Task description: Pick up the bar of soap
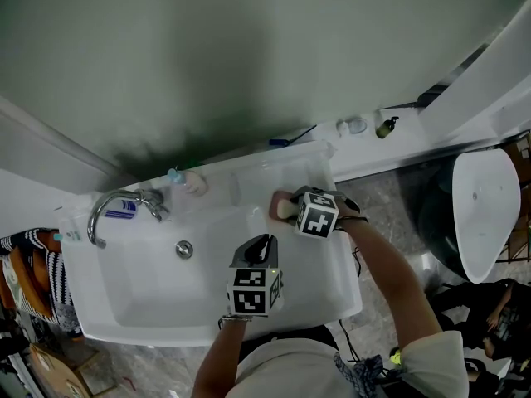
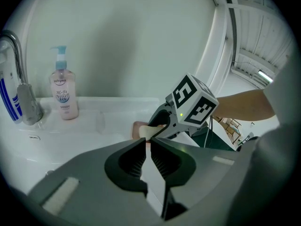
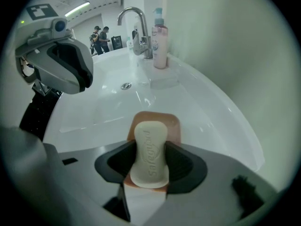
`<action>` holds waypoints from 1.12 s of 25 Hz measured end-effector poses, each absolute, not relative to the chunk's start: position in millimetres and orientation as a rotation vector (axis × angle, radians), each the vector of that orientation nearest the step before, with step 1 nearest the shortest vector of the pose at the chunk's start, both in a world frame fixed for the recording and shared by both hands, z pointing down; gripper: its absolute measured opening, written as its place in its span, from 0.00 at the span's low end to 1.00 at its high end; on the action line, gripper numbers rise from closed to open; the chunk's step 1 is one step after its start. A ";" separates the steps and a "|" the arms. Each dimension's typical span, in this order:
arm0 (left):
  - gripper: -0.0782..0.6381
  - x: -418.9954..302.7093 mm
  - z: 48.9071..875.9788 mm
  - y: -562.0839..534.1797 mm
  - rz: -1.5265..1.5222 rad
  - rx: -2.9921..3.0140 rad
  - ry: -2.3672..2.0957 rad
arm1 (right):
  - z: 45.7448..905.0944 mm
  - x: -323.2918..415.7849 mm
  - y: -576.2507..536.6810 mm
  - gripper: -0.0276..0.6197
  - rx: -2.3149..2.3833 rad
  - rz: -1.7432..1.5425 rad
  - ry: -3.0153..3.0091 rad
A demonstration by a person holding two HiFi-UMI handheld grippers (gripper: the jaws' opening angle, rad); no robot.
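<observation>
Right gripper view, soap (image 3: 149, 145) being clamped in the right gripper (image 3: 149, 163), over the dish (image 3: 173, 126) at the right of the sink (image 3: 211, 107), left gripper (image 2: 147, 142) being held shut, empty.

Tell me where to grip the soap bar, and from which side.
Grip the bar of soap across its narrowed waist, on the two long edges, coming along its length from the near end. It sits broad face up over the dish, and the right gripper jaws flank it there.
</observation>
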State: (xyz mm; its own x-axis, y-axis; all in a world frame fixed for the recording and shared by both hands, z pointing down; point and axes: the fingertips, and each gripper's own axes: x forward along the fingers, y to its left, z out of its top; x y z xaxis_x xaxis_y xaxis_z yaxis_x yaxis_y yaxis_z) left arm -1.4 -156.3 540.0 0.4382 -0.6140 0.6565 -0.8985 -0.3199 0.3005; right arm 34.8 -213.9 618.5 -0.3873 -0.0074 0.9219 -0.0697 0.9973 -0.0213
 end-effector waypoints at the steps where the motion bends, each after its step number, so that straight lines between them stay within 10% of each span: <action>1: 0.16 -1.2 539.8 -156.1 0.571 2.051 -1.266 | 618.3 34.5 -214.2 0.37 0.053 0.064 -1.963; 28: 0.16 -16.6 540.2 -158.6 0.574 2.026 -1.309 | 616.5 26.2 -210.2 0.36 0.027 0.122 -1.977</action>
State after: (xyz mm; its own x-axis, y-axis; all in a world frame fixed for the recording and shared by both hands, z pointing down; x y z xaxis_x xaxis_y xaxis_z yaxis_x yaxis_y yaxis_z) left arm -16.6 -158.6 540.2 0.4058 -0.6290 0.6631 -0.9139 -0.2901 0.2840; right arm 26.2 -210.2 616.5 -0.3985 0.0378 0.9164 -0.0753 0.9944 -0.0737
